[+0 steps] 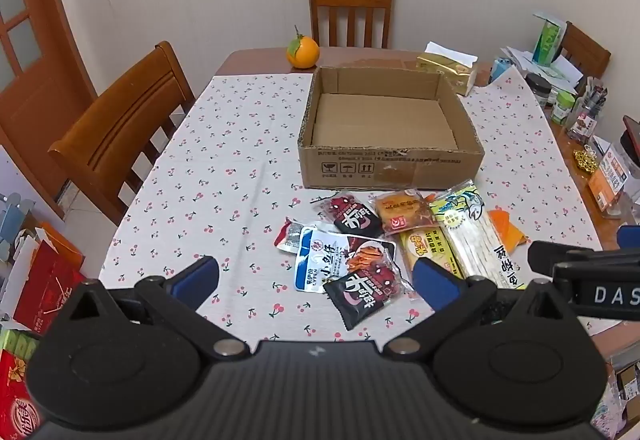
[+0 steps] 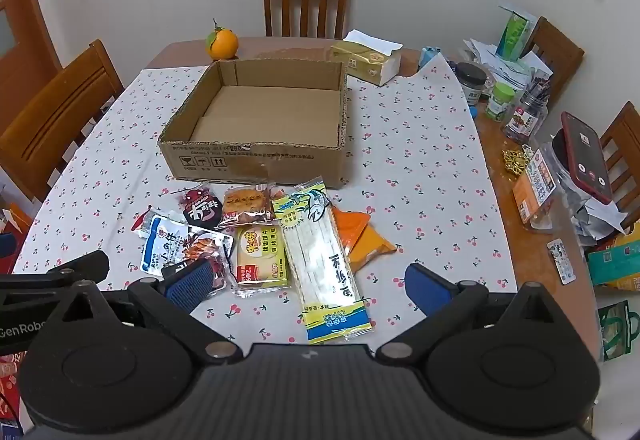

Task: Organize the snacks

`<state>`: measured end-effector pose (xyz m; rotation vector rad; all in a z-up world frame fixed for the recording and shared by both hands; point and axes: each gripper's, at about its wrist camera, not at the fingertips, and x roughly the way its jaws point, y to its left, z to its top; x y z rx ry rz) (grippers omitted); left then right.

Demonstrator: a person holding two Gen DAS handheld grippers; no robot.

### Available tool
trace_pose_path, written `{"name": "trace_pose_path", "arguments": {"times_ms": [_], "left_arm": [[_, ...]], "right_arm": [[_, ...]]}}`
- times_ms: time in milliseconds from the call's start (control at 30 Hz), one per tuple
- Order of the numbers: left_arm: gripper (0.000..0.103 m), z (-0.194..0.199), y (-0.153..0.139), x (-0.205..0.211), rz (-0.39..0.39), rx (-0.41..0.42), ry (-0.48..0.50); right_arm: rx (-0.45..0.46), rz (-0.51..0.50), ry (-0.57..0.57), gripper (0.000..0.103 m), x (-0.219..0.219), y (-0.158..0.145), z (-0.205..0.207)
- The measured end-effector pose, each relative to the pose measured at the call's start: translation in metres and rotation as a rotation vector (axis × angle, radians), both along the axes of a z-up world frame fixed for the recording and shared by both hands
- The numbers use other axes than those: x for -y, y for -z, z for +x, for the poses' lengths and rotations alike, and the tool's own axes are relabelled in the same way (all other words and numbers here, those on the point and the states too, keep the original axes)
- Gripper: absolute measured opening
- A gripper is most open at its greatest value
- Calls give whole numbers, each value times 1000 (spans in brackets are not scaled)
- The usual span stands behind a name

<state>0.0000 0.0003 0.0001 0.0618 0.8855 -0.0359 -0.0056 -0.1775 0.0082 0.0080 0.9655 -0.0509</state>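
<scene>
An empty cardboard box (image 1: 384, 164) (image 2: 256, 164) stands on the cherry-print tablecloth (image 1: 224, 168). Several snack packets lie in front of it: a long yellow fish-strip pack (image 1: 478, 236) (image 2: 324, 260), a yellow cracker pack (image 1: 426, 250) (image 2: 260, 254), a brown cake pack (image 1: 404, 210) (image 2: 248, 206), black-red packets (image 1: 356, 218) (image 1: 362, 294) (image 2: 202, 210), a white-blue packet (image 1: 320, 260) (image 2: 168, 246) and orange packets (image 2: 362, 236). My left gripper (image 1: 316, 280) is open and empty above the near packets. My right gripper (image 2: 312, 284) is open and empty over the long pack's near end.
An orange (image 1: 303, 51) and a gold tissue box (image 1: 448, 70) sit behind the box. Jars, papers and a red phone (image 2: 586, 160) crowd the table's right side. Wooden chairs (image 1: 120, 132) (image 1: 351, 10) stand at the left and far edges.
</scene>
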Motion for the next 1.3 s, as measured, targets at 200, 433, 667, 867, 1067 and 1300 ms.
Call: {"name": "trace_pose_path", "arguments": {"times_ms": [200, 433, 667, 867, 1067, 1300], "left_arm": [[102, 1, 0, 0, 1, 0, -3], [102, 2, 0, 0, 2, 1, -3], [102, 2, -4, -1, -1, 1, -4], [102, 0, -3, 0, -4, 2, -8], [102, -1, -3, 0, -4, 4, -8], [102, -2, -1, -3, -13, 6, -8]], "right_arm": [[9, -9, -2, 103, 0, 1, -1], [12, -6, -3, 103, 0, 0, 0], [13, -5, -3, 103, 1, -1, 0], [18, -5, -8, 103, 1, -2, -1], [17, -7, -8, 103, 0, -2, -2], [18, -12, -9, 103, -1, -3, -2]]}}
